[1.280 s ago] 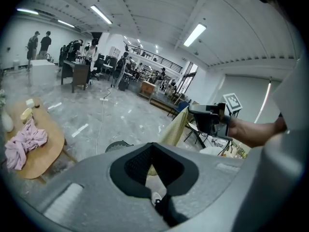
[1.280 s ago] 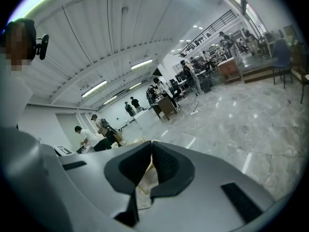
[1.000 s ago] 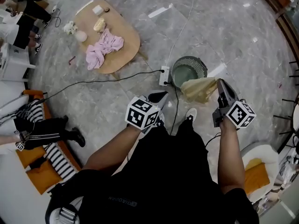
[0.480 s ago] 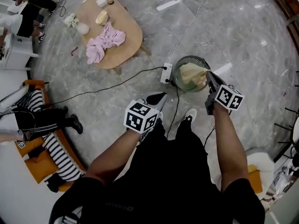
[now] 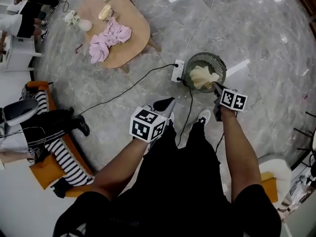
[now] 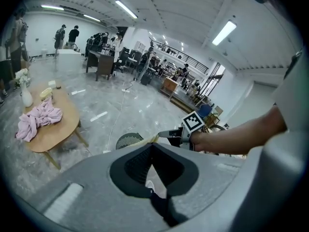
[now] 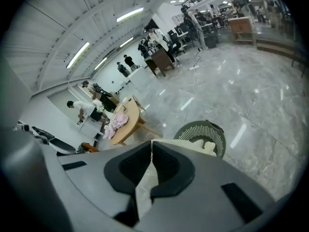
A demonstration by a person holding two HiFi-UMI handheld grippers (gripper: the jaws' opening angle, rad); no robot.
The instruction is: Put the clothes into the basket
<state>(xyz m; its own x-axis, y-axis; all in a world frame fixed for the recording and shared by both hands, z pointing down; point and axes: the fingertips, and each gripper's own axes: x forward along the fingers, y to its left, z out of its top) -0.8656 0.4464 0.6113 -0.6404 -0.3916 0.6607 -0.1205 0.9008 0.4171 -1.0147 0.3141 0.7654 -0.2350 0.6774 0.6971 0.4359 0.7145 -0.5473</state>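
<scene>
A cream garment (image 5: 201, 77) lies bunched inside the round green basket (image 5: 219, 65) on the floor. My right gripper (image 5: 216, 87) is at the basket's near rim, shut on a fold of it. In the right gripper view the cream garment (image 7: 145, 187) runs between the closed jaws and over the basket (image 7: 199, 129). My left gripper (image 5: 168, 102) hangs over my shoes, shut and empty; its tips (image 6: 152, 145) meet. Pink clothes (image 5: 109, 39) lie in a heap on the wooden table (image 5: 133, 43), far left of both grippers.
A white power strip (image 5: 177, 70) with cables lies beside the basket's left side. The table also holds a vase (image 5: 85, 25) and small items. A striped sofa with orange cushions (image 5: 47, 169) and a seated person's legs (image 5: 54, 123) are at the left.
My right gripper has dropped with the cream garment, from beside and above the basket down into it. The left gripper sank a little.
</scene>
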